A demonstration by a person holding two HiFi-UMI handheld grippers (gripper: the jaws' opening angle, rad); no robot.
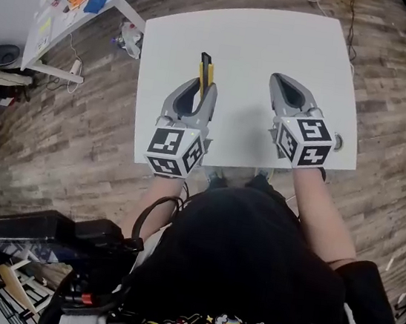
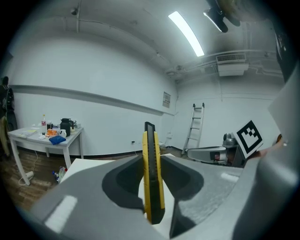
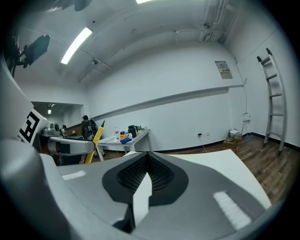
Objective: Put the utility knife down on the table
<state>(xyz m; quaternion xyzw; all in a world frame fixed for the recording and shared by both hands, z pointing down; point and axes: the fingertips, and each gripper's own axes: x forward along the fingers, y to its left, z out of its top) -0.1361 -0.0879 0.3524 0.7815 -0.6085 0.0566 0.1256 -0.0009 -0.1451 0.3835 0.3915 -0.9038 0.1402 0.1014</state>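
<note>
A yellow and black utility knife (image 1: 205, 69) stands clamped between the jaws of my left gripper (image 1: 201, 90), its tip sticking out past them over the white table (image 1: 257, 45). In the left gripper view the knife (image 2: 152, 173) rises upright between the two grey jaws, held above the table top. My right gripper (image 1: 288, 89) hovers beside it to the right, shut with nothing between its jaws. In the right gripper view its jaws (image 3: 145, 180) meet at the tips, and the knife (image 3: 93, 143) shows far left.
A second white table (image 1: 74, 5) with a kettle, bottles and small items stands at the back left. A ladder (image 2: 195, 126) leans on the far wall. Wood floor surrounds the table. A person (image 3: 87, 127) stands far off by the side table.
</note>
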